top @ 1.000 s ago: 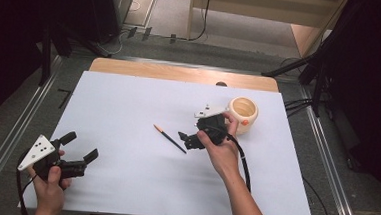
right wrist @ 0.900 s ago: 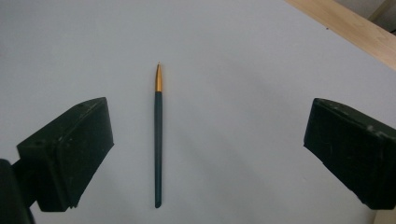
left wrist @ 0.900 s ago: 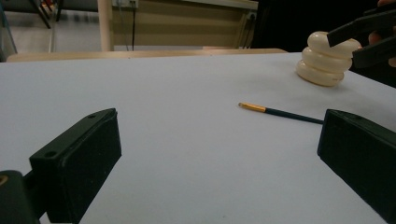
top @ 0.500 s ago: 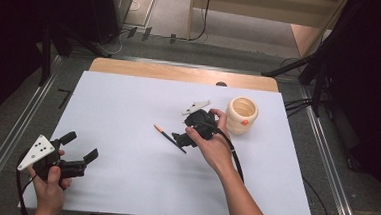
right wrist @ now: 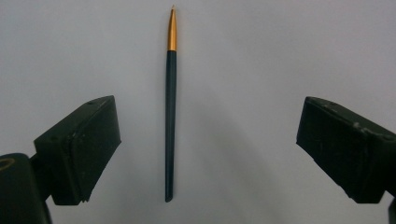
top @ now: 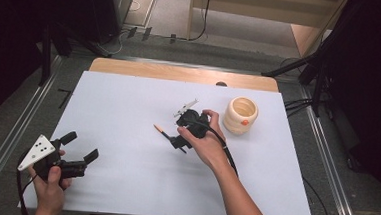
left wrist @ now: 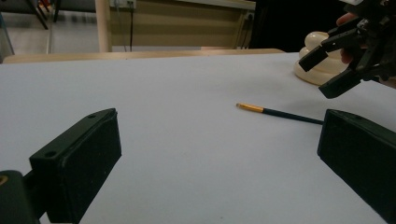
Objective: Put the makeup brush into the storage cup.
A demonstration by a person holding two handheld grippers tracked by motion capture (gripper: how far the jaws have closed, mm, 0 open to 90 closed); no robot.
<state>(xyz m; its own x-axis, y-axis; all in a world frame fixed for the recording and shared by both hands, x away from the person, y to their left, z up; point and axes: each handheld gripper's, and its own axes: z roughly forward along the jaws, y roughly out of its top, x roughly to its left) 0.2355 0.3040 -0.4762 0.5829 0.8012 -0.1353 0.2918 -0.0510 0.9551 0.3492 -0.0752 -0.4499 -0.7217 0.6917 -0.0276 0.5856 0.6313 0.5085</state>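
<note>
You're looking at bare white sheet across the left and lower frame. The cream ridged cup is blocking right of centre; the thin brush is lying flat mid-frame, nothing crowding its sides.

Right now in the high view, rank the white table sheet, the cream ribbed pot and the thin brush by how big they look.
1. White table sheet, by far the largest.
2. Cream ribbed pot.
3. Thin brush, a slim sliver lying flat; part of it is hidden under the right gripper, so its full length there is unsure.
</note>
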